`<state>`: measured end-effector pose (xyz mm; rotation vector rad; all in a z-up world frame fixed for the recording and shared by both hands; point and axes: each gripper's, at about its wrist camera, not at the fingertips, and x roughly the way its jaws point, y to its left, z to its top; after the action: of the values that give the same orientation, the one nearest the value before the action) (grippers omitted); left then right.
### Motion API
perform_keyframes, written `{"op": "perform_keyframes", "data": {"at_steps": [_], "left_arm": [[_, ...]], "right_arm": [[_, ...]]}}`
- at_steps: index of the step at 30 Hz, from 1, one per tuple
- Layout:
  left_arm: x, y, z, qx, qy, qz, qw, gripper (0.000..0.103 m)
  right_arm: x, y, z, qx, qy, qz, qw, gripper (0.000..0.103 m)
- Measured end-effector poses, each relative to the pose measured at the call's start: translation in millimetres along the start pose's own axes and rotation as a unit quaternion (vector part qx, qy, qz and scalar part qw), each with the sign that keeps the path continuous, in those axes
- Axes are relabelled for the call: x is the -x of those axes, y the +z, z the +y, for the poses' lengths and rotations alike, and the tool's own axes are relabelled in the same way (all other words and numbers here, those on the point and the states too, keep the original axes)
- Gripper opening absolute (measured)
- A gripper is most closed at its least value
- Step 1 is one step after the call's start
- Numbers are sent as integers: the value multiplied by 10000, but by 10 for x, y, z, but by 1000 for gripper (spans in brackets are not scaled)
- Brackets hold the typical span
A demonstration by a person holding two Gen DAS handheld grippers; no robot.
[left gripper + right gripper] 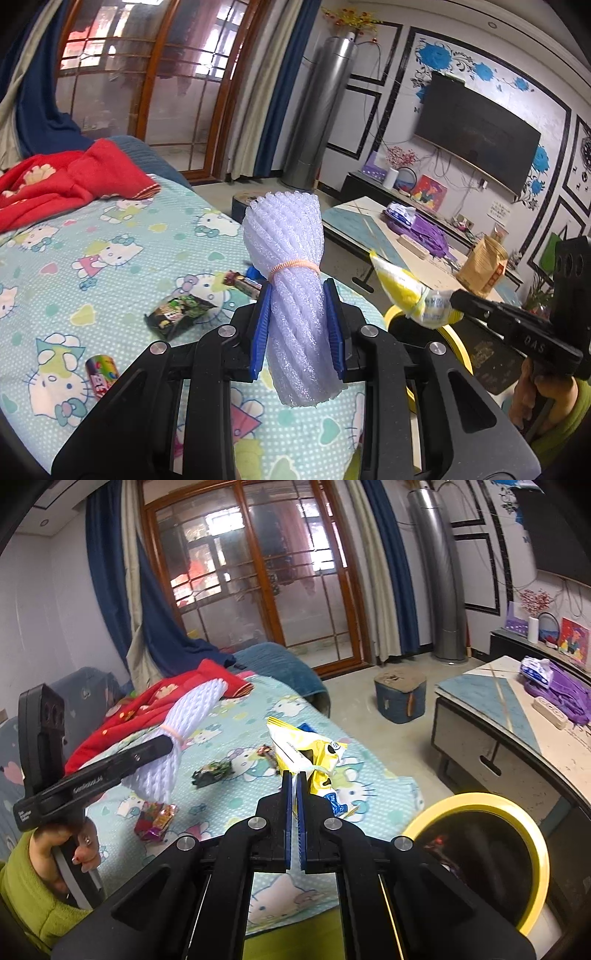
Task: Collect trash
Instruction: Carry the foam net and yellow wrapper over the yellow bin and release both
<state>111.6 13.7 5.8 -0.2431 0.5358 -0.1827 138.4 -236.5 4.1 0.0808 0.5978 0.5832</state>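
Left gripper [300,325] clamps foam bundle [291,266]; right gripper [294,786] pinches yellow wrapper [310,749] over bedsheet [92,258].

My left gripper [299,325] holds a foam net roll [291,280] upright above the bed [110,236]. Snack wrappers [181,314] lie on the bed just left of it. My right gripper [294,775] holds a chip bag [306,753]; the bin [476,849] stands to its right.
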Motion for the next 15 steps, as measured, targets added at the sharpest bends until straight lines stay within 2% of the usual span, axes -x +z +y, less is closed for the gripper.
{"op": "perform_keyframes", "data": {"at_steps": [15], "left_arm": [[-101,-117,-414,-450,-295,167,9984,21]], "right_arm": [[207,-103,-321,-231,-454,-129,9986,3]]}}
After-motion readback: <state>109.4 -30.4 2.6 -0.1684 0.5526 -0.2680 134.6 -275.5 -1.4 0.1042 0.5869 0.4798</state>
